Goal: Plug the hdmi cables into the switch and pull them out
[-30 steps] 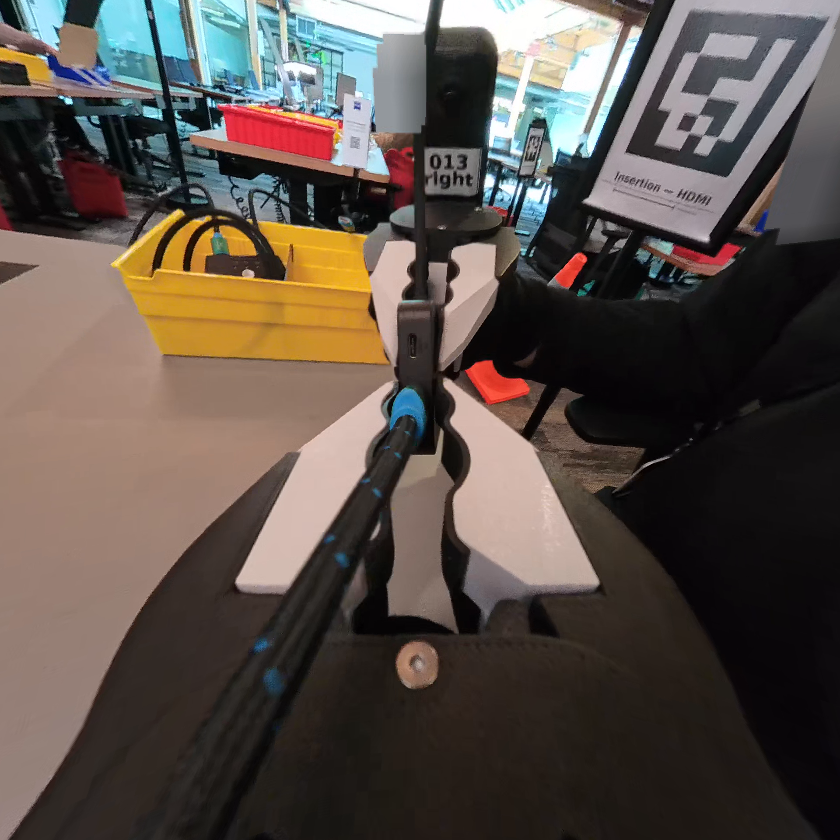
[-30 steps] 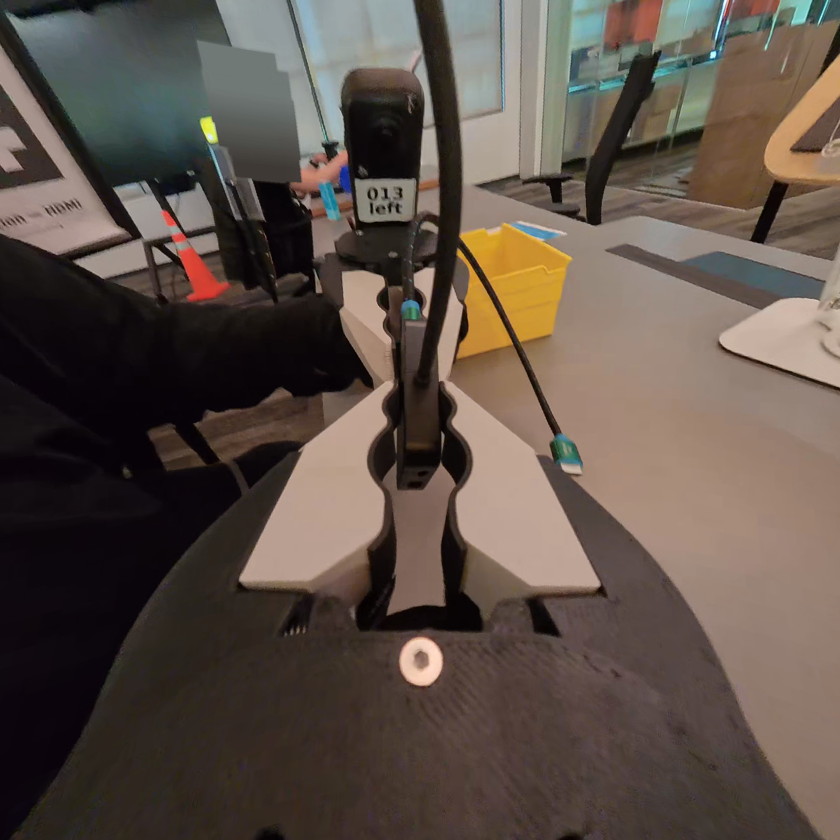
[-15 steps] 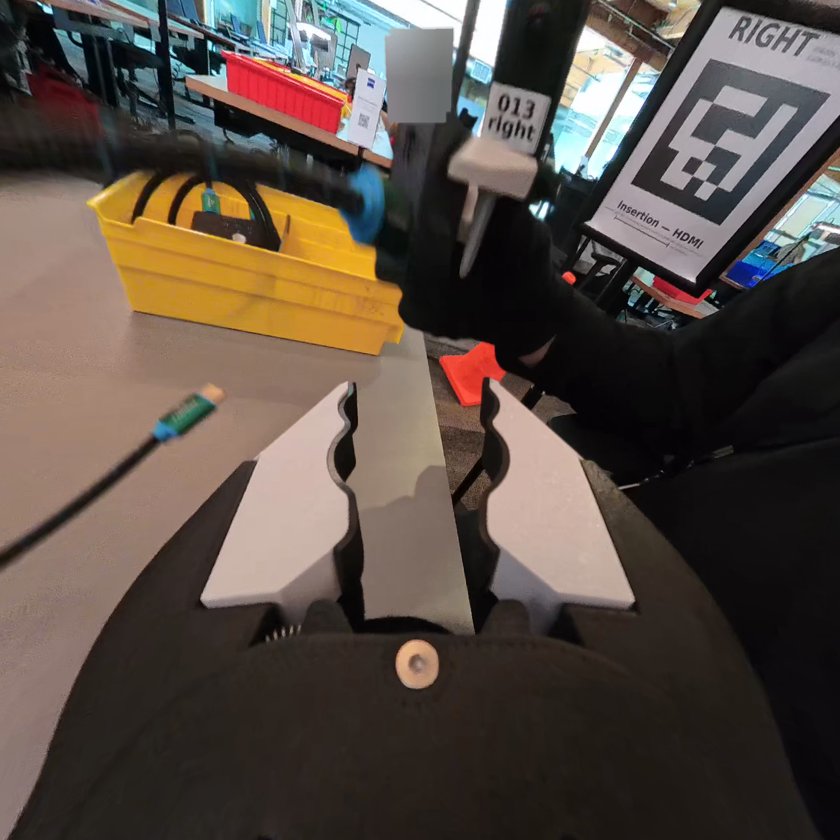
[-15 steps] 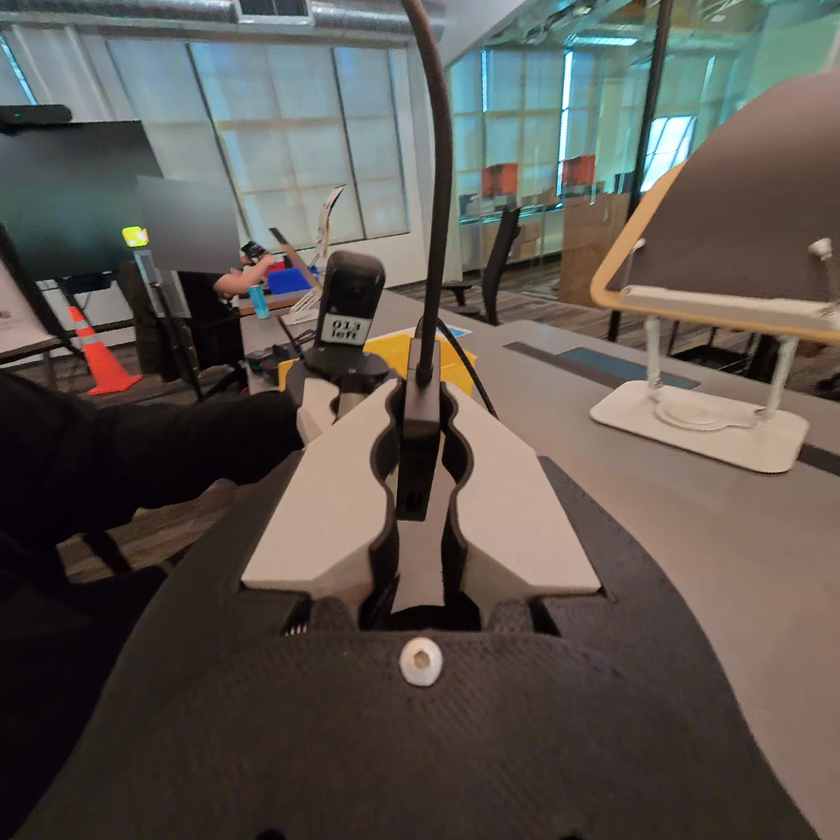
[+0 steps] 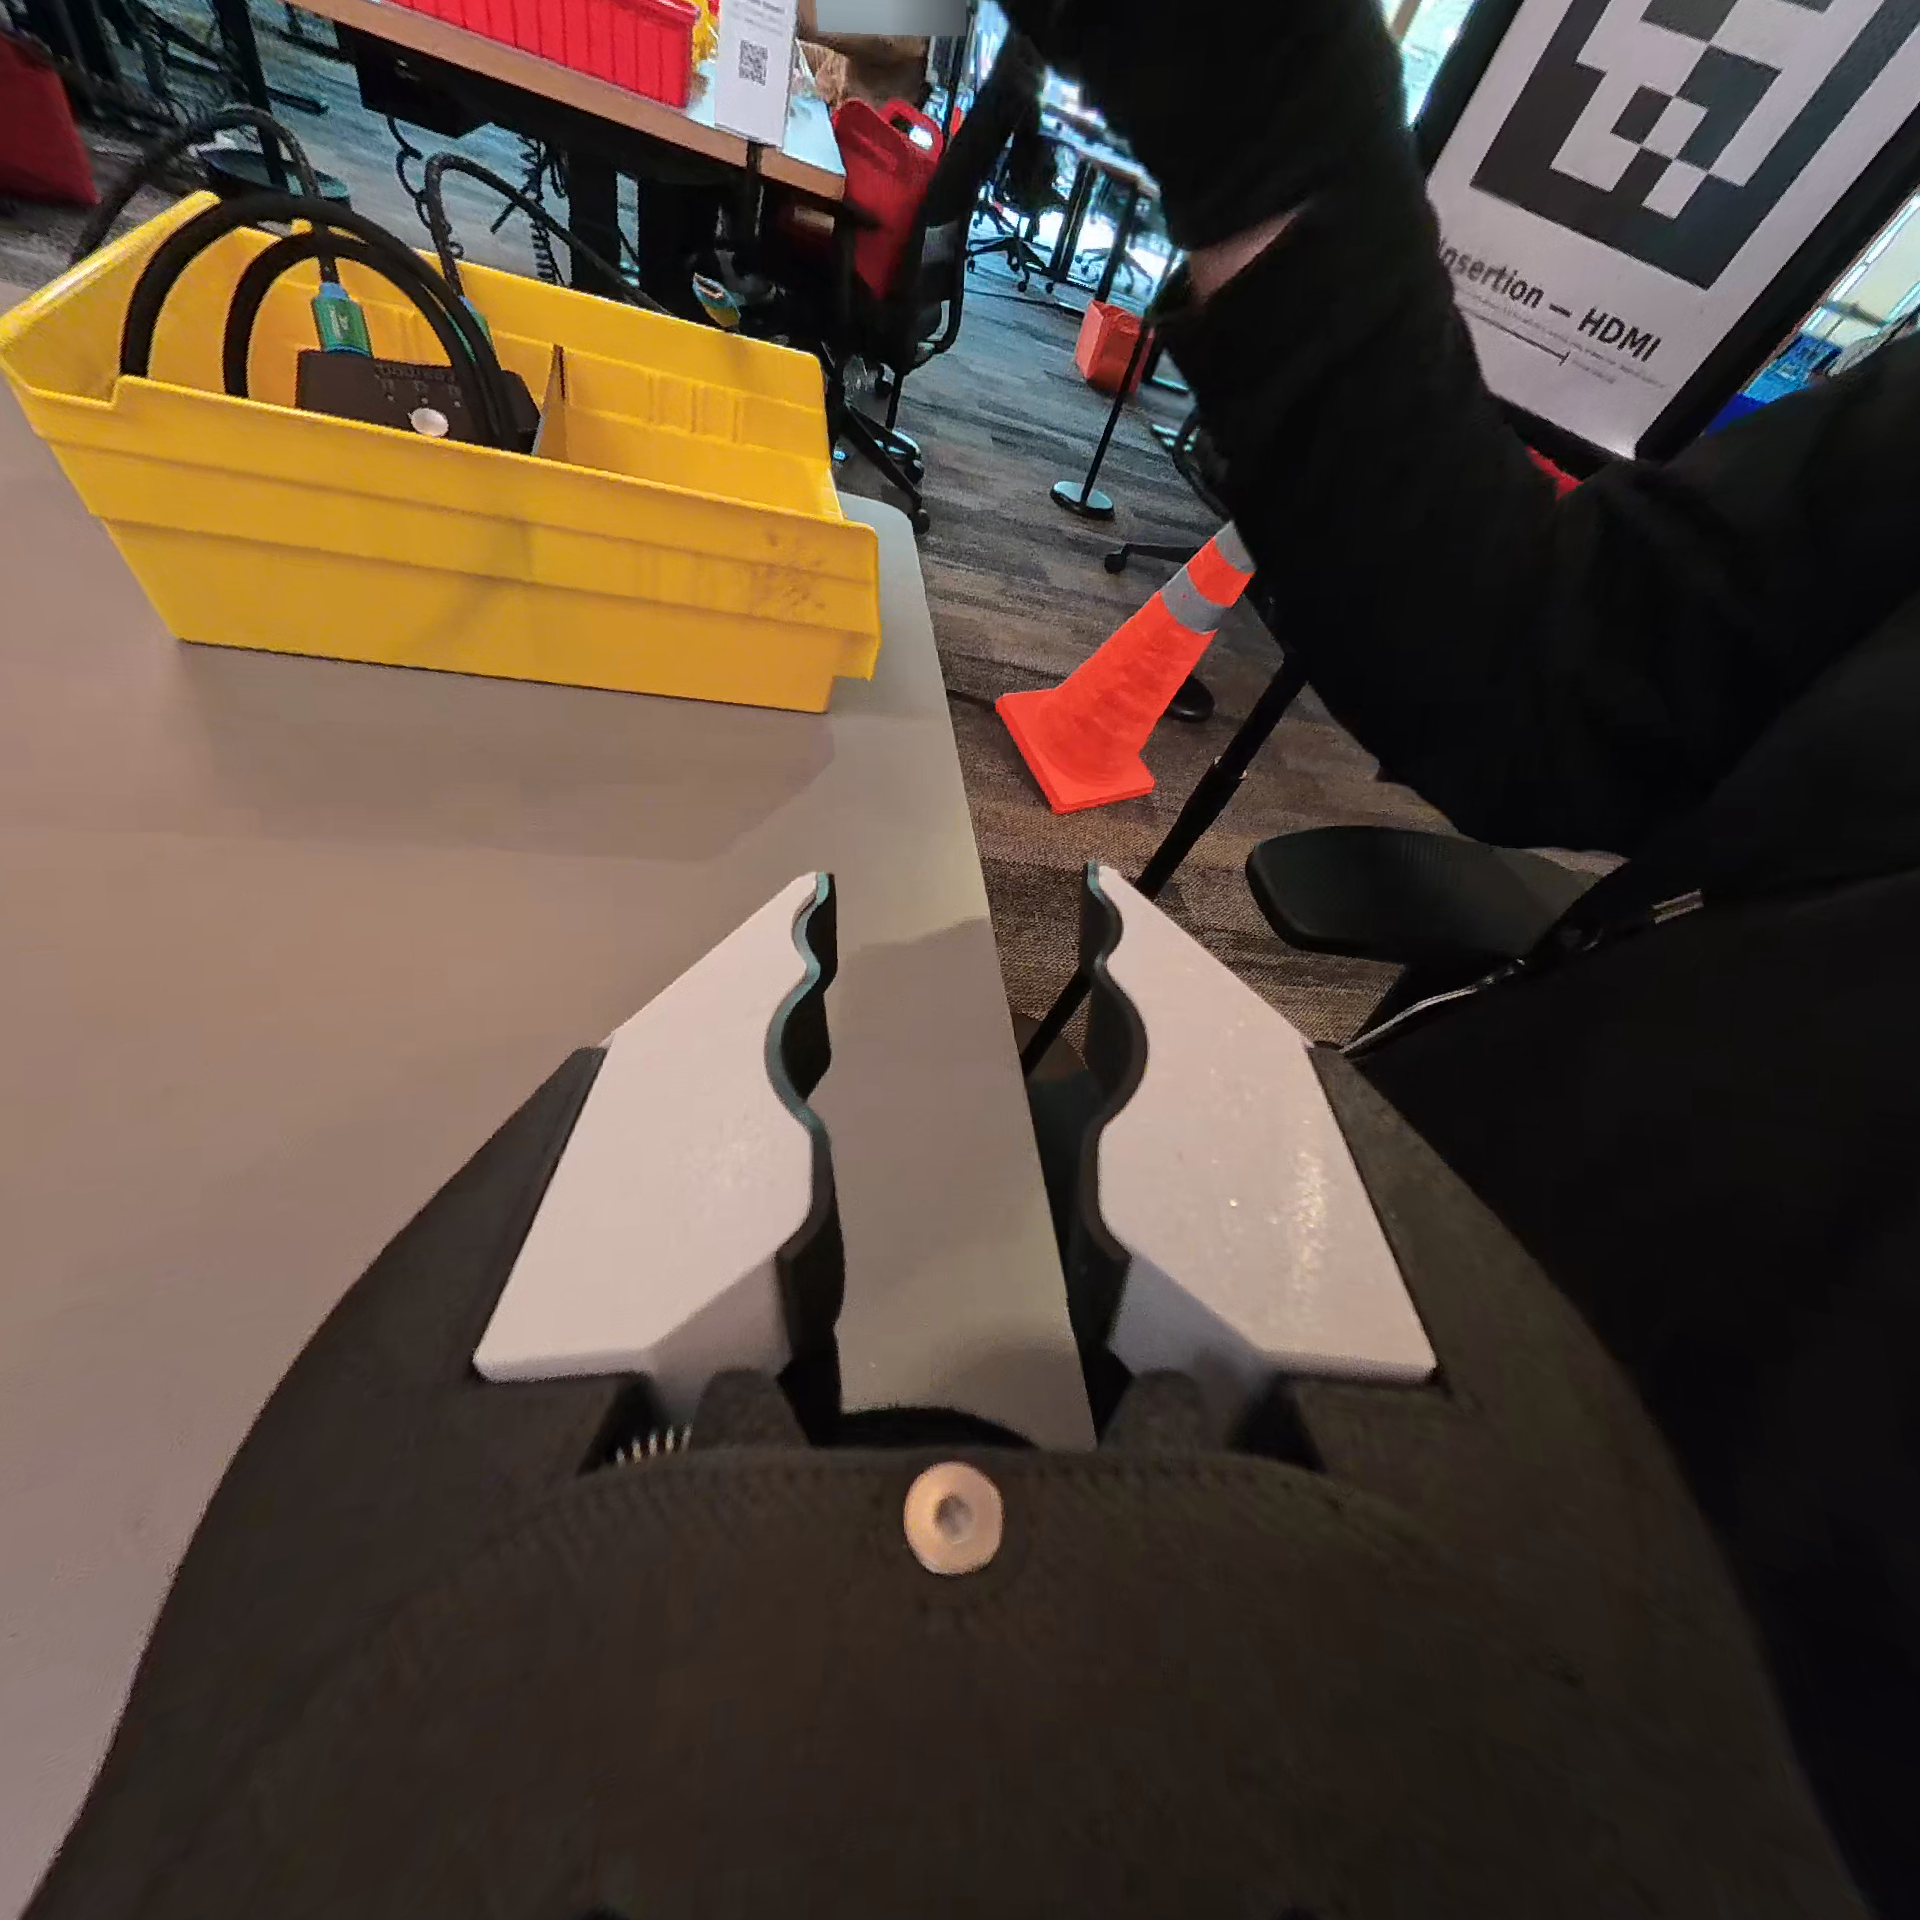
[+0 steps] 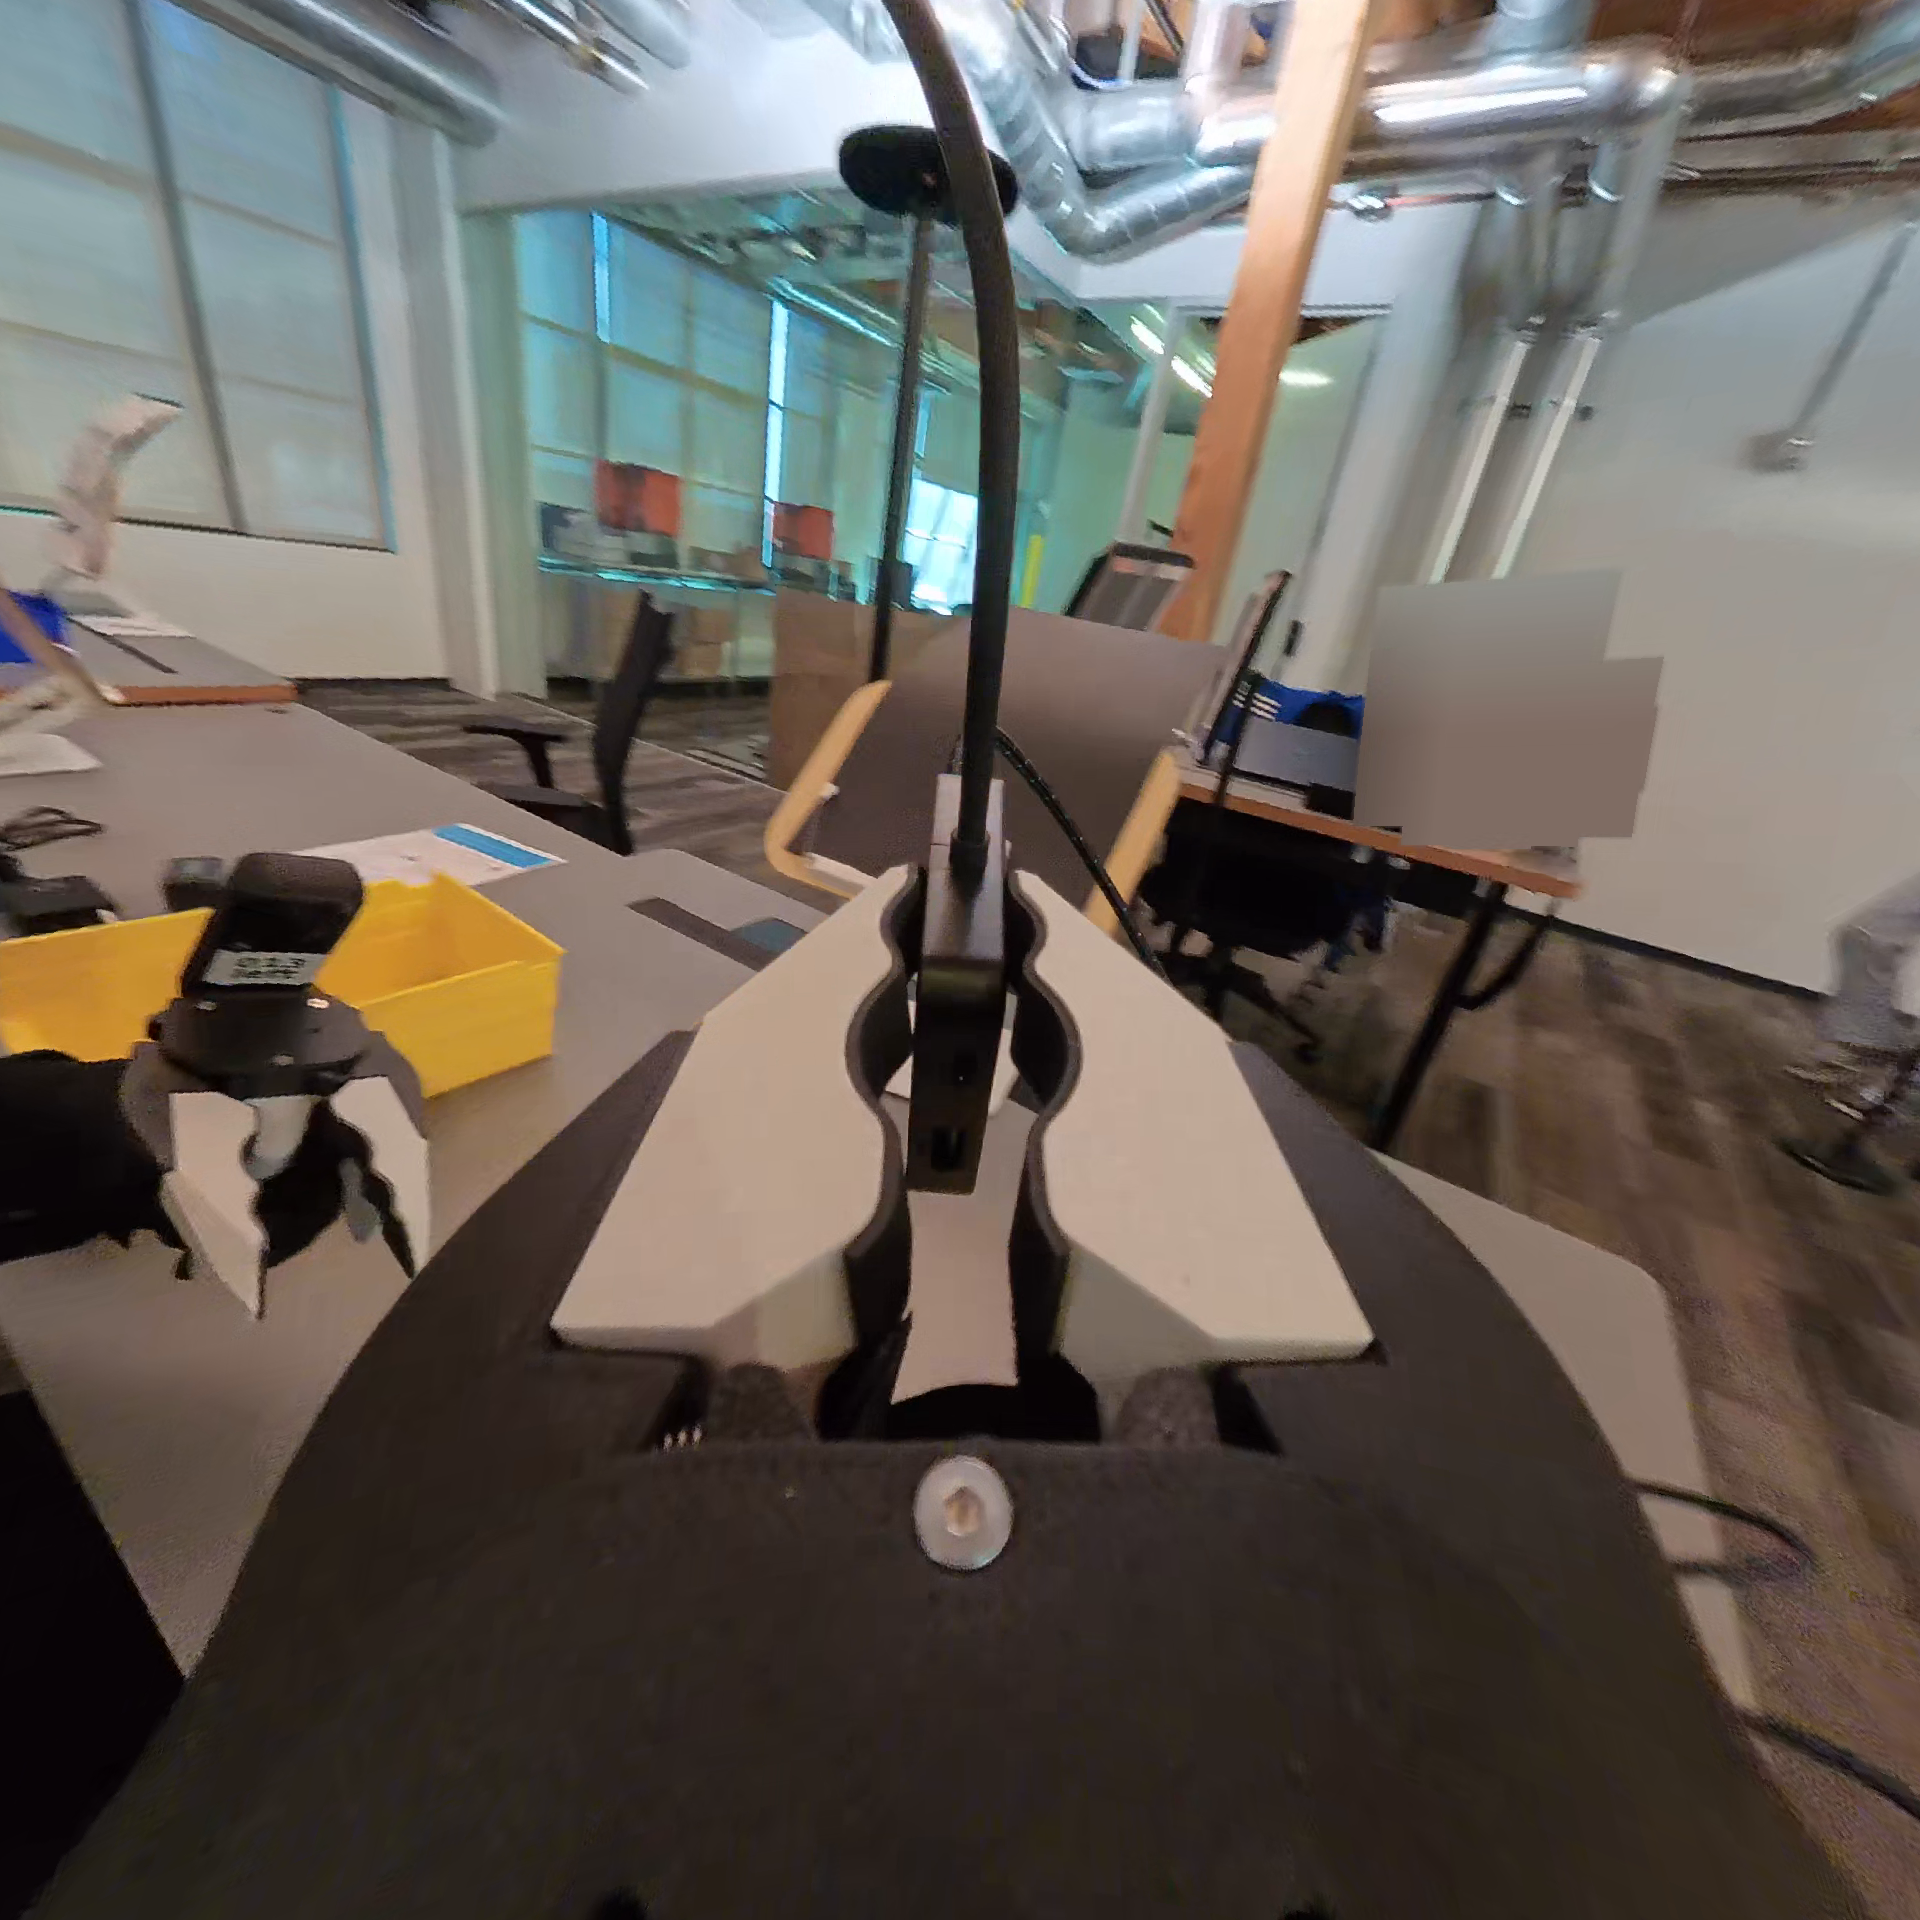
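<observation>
My right gripper (image 6: 961,899) is shut on a slim black HDMI switch (image 6: 951,1029), held edge-on above the grey table (image 6: 343,790). A thick black cable (image 6: 987,468) rises from the switch's far end and curves overhead. A thinner black cable (image 6: 1081,852) runs down to the right from behind it; its plug is hidden. My left gripper (image 5: 956,883) is open and empty over the table's right edge (image 5: 935,665). It also shows in the right wrist view (image 6: 301,1195), low at the left.
A yellow bin (image 5: 499,582) stands at the table's far corner and holds another black switch (image 5: 400,395) with looped cables (image 5: 260,260). An orange cone (image 5: 1122,675) and a sign stand (image 5: 1683,156) are on the floor beyond. A black sleeve (image 5: 1455,520) fills the right. There is about 30 cm between the tips of the two grippers.
My left gripper let go of the blue-ended plug, opened and drew back. My right gripper lifted the switch and swung it away to the right, so the two grippers are now apart.
</observation>
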The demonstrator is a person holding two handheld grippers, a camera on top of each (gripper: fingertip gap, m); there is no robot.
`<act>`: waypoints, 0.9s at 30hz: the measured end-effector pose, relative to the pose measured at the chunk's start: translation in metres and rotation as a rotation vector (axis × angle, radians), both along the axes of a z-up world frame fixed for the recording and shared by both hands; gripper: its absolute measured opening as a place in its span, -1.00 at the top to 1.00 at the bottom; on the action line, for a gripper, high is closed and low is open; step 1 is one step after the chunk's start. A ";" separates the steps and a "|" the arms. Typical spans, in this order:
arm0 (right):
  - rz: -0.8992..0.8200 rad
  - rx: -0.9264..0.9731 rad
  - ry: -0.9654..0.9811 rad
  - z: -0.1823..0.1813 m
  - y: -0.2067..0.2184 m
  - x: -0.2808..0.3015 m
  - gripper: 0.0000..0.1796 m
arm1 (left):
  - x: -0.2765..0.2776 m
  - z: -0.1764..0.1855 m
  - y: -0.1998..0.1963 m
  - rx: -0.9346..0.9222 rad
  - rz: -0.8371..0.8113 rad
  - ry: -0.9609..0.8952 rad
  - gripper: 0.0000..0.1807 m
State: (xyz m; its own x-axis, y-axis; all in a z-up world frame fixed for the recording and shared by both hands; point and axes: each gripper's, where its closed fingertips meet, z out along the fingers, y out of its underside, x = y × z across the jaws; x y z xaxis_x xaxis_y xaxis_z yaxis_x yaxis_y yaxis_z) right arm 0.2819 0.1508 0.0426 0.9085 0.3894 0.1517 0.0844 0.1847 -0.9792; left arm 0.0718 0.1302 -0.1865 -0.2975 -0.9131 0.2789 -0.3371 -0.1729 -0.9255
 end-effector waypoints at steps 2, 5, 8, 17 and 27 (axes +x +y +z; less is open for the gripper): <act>-0.064 -0.021 -0.007 0.000 -0.004 0.024 0.89 | 0.001 -0.002 0.001 -0.001 0.004 0.002 0.52; -0.145 -0.077 -0.006 -0.016 -0.002 0.055 0.89 | 0.002 -0.005 0.002 -0.002 0.005 0.011 0.53; -0.186 -0.153 0.043 -0.043 0.006 0.077 0.89 | 0.002 -0.009 0.001 0.002 0.004 0.024 0.53; -0.174 -0.437 0.189 -0.111 0.047 0.107 0.88 | 0.001 -0.011 0.003 0.004 0.011 0.030 0.53; -0.117 -0.524 0.319 -0.124 0.077 0.137 0.88 | 0.000 -0.015 0.007 0.004 0.016 0.043 0.53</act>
State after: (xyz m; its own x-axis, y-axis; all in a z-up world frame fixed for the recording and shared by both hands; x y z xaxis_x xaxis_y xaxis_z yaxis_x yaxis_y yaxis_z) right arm 0.4189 0.2279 -0.0812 0.9187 0.2341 -0.3180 -0.2362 -0.3195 -0.9177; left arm 0.0715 0.1367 -0.2013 -0.2704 -0.9188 0.2875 -0.3735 -0.1751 -0.9109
